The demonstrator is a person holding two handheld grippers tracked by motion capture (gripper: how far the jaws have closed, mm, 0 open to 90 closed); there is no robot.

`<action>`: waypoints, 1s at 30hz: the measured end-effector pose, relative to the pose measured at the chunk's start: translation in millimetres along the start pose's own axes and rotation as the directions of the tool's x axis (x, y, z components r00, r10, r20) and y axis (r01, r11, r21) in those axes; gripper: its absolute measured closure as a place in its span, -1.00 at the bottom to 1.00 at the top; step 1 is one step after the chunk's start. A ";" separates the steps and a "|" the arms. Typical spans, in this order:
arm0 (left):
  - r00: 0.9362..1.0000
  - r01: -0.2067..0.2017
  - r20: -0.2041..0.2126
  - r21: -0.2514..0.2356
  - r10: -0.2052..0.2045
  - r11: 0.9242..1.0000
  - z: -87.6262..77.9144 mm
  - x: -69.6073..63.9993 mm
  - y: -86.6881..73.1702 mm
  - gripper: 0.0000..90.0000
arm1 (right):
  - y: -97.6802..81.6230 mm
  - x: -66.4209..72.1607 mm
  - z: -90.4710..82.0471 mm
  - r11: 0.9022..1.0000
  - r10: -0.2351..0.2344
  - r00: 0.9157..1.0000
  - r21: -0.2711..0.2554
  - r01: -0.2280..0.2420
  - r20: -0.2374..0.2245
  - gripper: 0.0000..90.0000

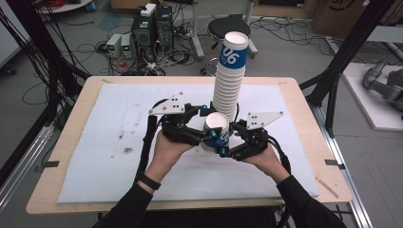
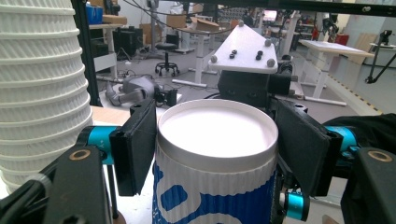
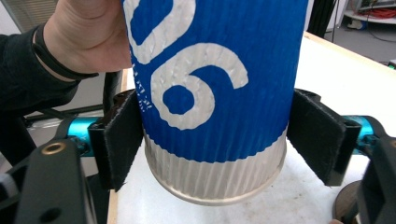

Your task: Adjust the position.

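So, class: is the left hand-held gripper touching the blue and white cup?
Touching: the left gripper view shows both pads pressed against the cup just under its rim.

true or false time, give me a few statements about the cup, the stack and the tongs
1. The left tongs are clamped on the single cup near its rim. True.
2. The single cup is red. False: it is blue and white, with white numerals.
3. The cup stack stands upright on the white mat behind the hands. True.
4. The right tongs sit around the cup's lower part. True.
5. The single cup lies on its side on the mat. False: it is held upright between both tongs.
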State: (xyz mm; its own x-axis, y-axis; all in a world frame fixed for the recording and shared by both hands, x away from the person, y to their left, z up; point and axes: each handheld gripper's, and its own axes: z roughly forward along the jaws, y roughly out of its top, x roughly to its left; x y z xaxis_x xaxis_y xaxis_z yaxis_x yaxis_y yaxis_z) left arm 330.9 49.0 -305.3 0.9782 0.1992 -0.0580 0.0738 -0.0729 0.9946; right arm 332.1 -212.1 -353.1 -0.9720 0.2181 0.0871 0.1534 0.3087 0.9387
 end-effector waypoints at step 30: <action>1.000 0.000 0.028 0.296 -0.008 0.955 5.4 3.8 8.3 -0.36 | 3.4 2.1 1.8 0.987 -0.070 0.998 0.147 0.067 0.010 -0.57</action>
State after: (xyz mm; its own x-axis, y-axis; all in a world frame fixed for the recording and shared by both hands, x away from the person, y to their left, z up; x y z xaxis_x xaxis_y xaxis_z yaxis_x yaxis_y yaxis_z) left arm 336.2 43.9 -297.8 0.9827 0.1720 -0.0687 0.1274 -0.3589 0.9246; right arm 330.9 -208.9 -350.3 -0.9786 0.2049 0.0185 0.1120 0.4554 0.8832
